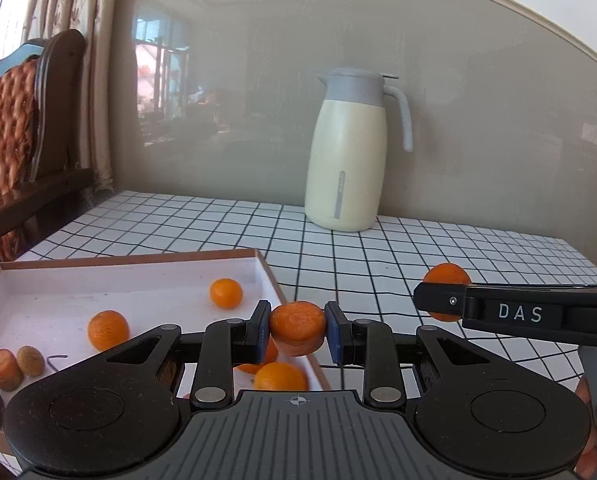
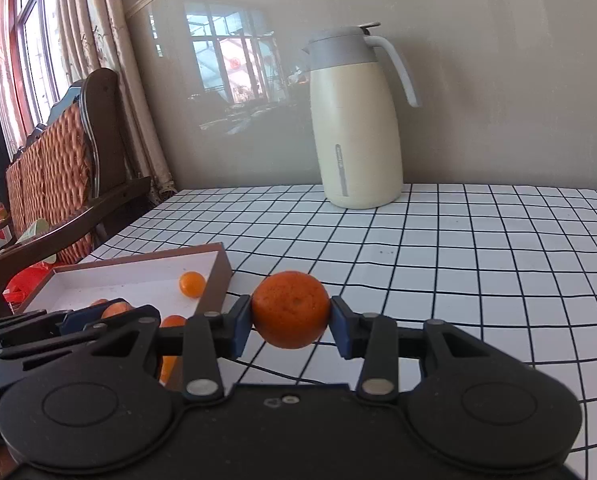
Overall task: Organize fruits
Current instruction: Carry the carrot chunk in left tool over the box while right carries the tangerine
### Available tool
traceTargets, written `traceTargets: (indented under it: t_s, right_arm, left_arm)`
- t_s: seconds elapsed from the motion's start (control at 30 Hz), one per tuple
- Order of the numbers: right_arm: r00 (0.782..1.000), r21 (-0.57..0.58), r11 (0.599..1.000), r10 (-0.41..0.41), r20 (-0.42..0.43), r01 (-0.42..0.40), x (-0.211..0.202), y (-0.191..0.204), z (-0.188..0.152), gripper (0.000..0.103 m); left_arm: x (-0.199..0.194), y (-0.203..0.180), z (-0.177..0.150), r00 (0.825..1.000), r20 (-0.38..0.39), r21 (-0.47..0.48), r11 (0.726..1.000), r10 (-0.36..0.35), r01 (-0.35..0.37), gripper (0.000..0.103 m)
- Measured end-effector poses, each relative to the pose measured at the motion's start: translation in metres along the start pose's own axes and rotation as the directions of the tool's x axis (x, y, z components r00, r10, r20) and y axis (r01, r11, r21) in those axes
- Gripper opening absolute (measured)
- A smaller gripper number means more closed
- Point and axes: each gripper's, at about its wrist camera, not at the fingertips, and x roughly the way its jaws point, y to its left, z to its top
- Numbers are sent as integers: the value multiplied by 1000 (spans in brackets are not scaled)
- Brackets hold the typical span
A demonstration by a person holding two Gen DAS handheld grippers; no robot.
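Note:
My left gripper is shut on an orange mandarin and holds it over the right edge of the shallow white tray. My right gripper is shut on a second mandarin, held above the checked tablecloth just right of the tray. In the left wrist view the right gripper reaches in from the right with its mandarin. Several small oranges lie in the tray, among them one at the back and one at the middle.
A cream and grey thermos jug stands at the back of the table by the wall; it also shows in the right wrist view. A wooden chair with a woven cushion stands left of the table. Brownish fruits lie in the tray's near left corner.

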Motion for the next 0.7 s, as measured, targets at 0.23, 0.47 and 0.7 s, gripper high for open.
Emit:
traceTargets:
  t_s: [0.23, 0.47, 0.7]
  right_arm:
    - [998, -29, 998, 59, 18, -58, 12, 33, 3, 33]
    - [994, -78, 991, 112, 8, -112, 24, 67, -1, 32]
    - [988, -97, 984, 153, 1, -152, 34, 92, -3, 33]
  left_arm:
    - [-7, 36, -2, 998, 10, -39, 997, 69, -69, 29]
    - [-16, 67, -4, 992, 14, -80, 989, 125, -124, 29]
    - [-22, 95, -9, 983, 16, -107, 978, 181, -178, 29]
